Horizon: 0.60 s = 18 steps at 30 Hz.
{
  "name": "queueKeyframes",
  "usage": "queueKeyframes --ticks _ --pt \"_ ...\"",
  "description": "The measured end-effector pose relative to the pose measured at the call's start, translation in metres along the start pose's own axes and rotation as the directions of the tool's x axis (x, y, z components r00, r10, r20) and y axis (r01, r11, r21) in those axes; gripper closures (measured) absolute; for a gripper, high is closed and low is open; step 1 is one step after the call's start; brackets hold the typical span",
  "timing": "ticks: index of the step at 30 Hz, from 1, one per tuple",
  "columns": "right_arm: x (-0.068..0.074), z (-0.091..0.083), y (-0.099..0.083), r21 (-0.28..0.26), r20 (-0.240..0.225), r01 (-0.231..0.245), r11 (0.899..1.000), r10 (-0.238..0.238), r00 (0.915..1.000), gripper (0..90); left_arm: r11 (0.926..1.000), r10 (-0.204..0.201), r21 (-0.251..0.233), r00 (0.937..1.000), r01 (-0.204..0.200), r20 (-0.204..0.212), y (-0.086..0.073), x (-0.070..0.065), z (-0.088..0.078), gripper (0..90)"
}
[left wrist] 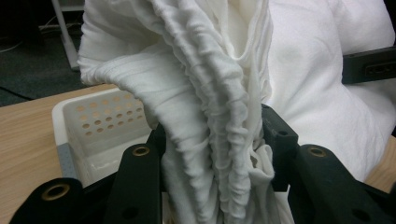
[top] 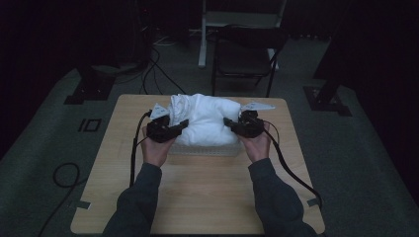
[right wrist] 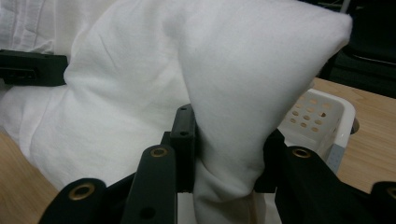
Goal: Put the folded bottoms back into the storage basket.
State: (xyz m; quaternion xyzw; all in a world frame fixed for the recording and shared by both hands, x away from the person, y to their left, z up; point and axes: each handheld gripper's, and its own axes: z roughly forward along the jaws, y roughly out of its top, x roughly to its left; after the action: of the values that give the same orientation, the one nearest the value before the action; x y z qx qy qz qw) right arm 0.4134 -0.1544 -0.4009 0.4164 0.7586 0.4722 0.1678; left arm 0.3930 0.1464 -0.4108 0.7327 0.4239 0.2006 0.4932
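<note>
A white pillow (top: 207, 121) lies across a white perforated basket (top: 205, 149) in the middle of the wooden table. My left gripper (top: 179, 126) is shut on the bunched, wrinkled open end of its white pillowcase (left wrist: 210, 140) at the pillow's left side. My right gripper (top: 231, 123) is shut on a smooth stuffed corner of the pillow (right wrist: 243, 93) at the right side. In the left gripper view the black jaws pinch the gathered cloth, with the basket's wall (left wrist: 100, 119) behind. The right gripper view has the basket's rim (right wrist: 322, 116) to the right.
The wooden table (top: 197, 197) has bare room in front of the basket. A dark folding chair (top: 244, 54) stands behind the table's far edge. Cables (top: 291, 173) trail from both grippers across the table. The floor around is dark carpet.
</note>
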Motion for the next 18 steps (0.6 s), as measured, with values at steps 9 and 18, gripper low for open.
queueKeyframes --ticks 9,18 --pt "-0.007 0.012 0.001 0.01 0.007 -0.023 1.0 0.023 0.9997 68.7 0.9996 -0.016 0.021 0.9998 0.016 -0.012 0.001 0.008 0.014 58.9" --pt "-0.016 0.025 0.001 0.025 0.014 -0.06 0.998 0.06 0.9981 68.8 0.9984 -0.041 0.039 0.999 0.042 -0.02 -0.002 0.016 0.03 58.8"
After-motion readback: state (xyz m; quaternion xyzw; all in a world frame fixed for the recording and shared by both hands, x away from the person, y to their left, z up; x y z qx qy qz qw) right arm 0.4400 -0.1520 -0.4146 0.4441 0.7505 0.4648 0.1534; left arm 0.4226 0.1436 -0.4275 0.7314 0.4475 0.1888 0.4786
